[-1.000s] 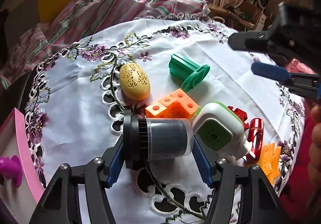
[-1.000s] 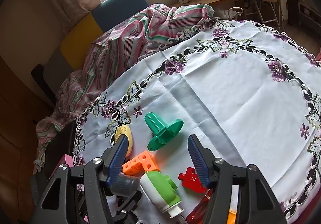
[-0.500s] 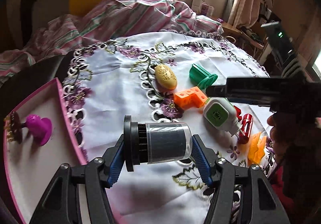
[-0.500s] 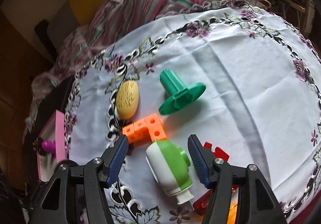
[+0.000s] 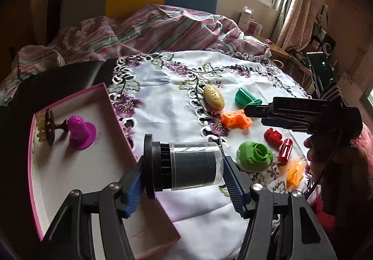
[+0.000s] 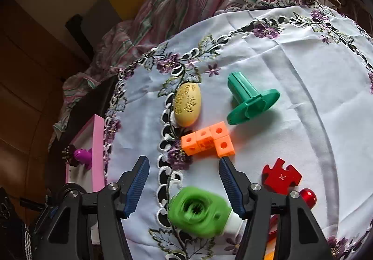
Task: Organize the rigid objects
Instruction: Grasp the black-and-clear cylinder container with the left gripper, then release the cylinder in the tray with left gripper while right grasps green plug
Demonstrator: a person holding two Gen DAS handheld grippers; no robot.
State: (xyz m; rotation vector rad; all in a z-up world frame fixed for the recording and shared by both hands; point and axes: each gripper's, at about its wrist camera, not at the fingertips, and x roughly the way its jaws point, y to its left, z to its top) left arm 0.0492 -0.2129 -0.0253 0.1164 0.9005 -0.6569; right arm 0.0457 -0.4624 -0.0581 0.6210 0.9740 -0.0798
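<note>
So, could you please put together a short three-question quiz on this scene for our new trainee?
1. True or false: the left gripper is shut on the black cylinder.
2. Which item stands in the pink tray? A) purple toy B) green spool C) yellow oval
3. Fill in: the right gripper is open above the cloth, its jaws just short of the ____ blocks.

Key: 1 true; 2 A; 3 orange.
</note>
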